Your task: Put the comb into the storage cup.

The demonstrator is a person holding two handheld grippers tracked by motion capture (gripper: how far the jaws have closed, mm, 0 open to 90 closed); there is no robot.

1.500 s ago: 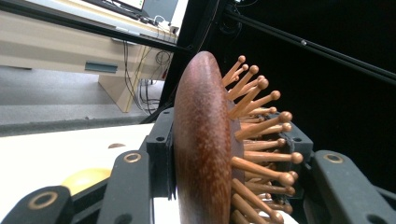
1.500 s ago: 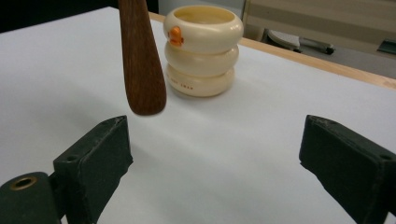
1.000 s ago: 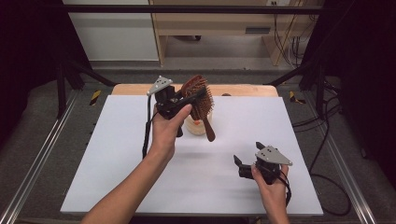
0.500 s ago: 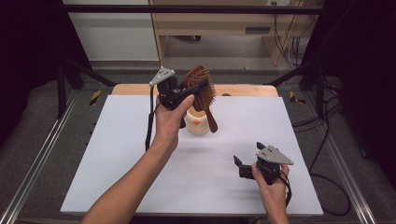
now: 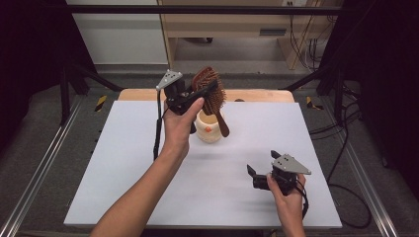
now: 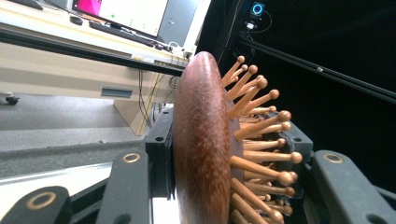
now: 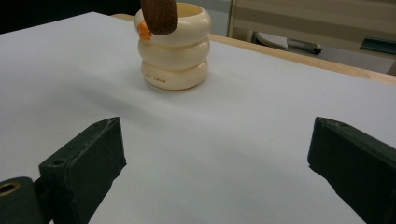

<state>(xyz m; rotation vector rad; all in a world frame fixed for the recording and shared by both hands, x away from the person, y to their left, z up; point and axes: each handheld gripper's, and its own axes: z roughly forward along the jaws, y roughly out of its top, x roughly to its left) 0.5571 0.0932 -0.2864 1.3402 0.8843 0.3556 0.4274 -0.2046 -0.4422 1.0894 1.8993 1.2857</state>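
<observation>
Clamping the wooden hairbrush (image 5: 210, 91) by its head, the left hand-held gripper (image 5: 197, 95) holds it in the air near the desk's (image 5: 123, 168) far edge, jaws pressed on the head's smooth back and on its bristle side. Brush handle slants down, its end hanging just over the mouth of the cream ringed cup (image 5: 208, 129), which stands on the desk near mid far edge. Right hand-held gripper (image 5: 252, 177) rests near the front right corner, jaws spread, nothing between them.

Brown wooden hairbrush (image 5: 210, 94) held above cream cup (image 5: 209, 129).
</observation>
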